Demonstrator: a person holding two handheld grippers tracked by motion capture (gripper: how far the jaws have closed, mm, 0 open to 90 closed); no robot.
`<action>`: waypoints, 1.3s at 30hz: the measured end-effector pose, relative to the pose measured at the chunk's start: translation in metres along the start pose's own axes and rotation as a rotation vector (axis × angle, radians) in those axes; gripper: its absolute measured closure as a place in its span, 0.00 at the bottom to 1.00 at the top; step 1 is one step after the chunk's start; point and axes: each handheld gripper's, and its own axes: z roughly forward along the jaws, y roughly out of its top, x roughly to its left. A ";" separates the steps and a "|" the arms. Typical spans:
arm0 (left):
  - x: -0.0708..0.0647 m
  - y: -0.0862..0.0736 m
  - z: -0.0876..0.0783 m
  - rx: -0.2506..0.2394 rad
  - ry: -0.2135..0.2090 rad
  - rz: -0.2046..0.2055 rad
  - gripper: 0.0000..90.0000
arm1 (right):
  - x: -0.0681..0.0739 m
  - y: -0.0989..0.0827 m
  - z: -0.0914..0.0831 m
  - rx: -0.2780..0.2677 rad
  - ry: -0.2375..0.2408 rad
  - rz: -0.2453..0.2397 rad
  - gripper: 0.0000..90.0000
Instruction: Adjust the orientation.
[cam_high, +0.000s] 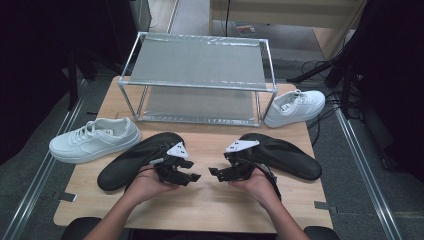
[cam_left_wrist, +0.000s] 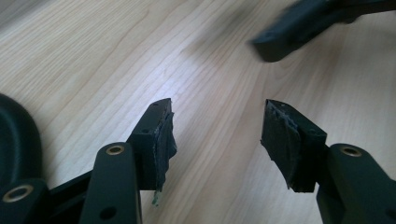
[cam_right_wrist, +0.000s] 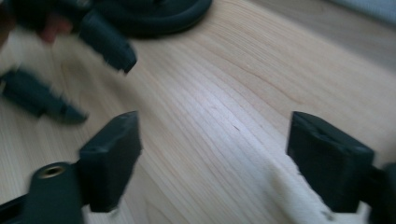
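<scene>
high view: left tongs and right tongs face each other, agape, empty, between two black rubber insoles | left gripper view: light wooden worktop beneath wide jaws | right gripper view: jaws spread, gripping nothing, ready to reach.

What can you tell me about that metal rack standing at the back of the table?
The metal rack is a two-level shelf of thin silvery tubing, with a flat grey panel that looks like fine mesh on each level. It stands upright at the far middle of the wooden table, and both shelves are bare. Nothing visibly touches it: one white sneaker lies close by its right front leg and another white sneaker sits off to the front left, while two black shoes lie in front.
</scene>
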 end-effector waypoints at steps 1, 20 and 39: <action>0.002 -0.001 -0.001 0.000 -0.007 -0.002 0.49 | 0.002 -0.001 -0.003 -0.003 -0.008 -0.052 0.15; 0.006 -0.009 -0.028 -0.023 -0.003 0.020 0.44 | 0.012 -0.005 -0.037 -0.066 -0.004 -0.120 0.40; 0.019 -0.014 -0.035 0.000 0.017 -0.026 0.41 | 0.010 -0.008 -0.037 -0.080 0.052 -0.132 0.48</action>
